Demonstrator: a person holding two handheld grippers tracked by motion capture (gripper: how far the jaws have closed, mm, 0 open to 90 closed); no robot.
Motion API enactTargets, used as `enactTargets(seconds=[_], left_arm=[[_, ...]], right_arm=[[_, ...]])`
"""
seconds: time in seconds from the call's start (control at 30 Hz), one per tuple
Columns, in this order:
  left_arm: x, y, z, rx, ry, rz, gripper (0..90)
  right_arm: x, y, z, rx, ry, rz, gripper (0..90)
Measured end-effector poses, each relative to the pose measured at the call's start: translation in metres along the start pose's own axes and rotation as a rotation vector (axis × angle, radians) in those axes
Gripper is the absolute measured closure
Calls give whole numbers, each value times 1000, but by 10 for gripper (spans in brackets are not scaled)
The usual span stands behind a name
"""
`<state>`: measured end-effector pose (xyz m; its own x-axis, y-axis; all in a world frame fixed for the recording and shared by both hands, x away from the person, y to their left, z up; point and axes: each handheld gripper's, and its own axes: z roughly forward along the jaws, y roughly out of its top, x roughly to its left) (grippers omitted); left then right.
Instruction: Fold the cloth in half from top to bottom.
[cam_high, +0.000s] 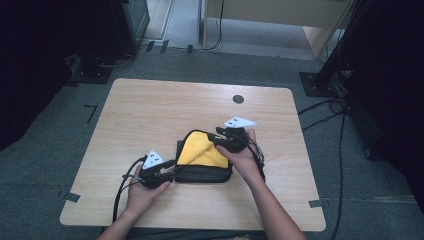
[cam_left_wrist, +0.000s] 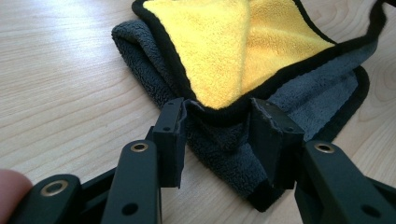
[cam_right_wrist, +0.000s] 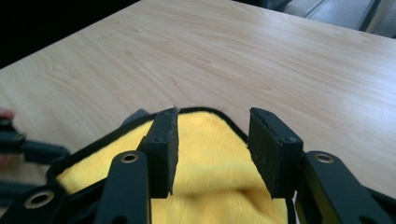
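Observation:
A folded cloth (cam_high: 202, 155), yellow on one face and dark grey on the other with black trim, lies on the wooden table (cam_high: 150, 110) near its front middle. My left gripper (cam_high: 172, 172) is at the cloth's front left corner. In the left gripper view its jaws (cam_left_wrist: 219, 135) stand apart with the cloth's (cam_left_wrist: 219, 51) trimmed corner lying loosely between them. My right gripper (cam_high: 222, 140) hovers over the cloth's far right part. In the right gripper view it (cam_right_wrist: 212, 149) is open above the yellow face (cam_right_wrist: 210, 186), with nothing between the pads.
A small black round mark (cam_high: 238, 99) sits near the table's far edge. Bare wood extends to the left, behind and right of the cloth. Cables (cam_high: 325, 110) and dark stands lie on the carpet beyond the table's right and far sides.

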<state>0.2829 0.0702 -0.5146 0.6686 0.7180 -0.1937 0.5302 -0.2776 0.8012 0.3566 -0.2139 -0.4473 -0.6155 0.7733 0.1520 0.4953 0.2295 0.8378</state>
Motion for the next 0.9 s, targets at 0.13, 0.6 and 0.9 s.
enactTargets(seconds=[0.13,0.6,0.9], left_arm=[[-1,0,1,4,5,6,563],[-2,-1,1,15,0,23,564],[-3,-1,1,15,-4,26,566]], right_arm=[[-1,16,26,31,-11,-7,566],[-18,27,103,204,-55,2,614],[-15,6,125,237,-14,-47,629]])
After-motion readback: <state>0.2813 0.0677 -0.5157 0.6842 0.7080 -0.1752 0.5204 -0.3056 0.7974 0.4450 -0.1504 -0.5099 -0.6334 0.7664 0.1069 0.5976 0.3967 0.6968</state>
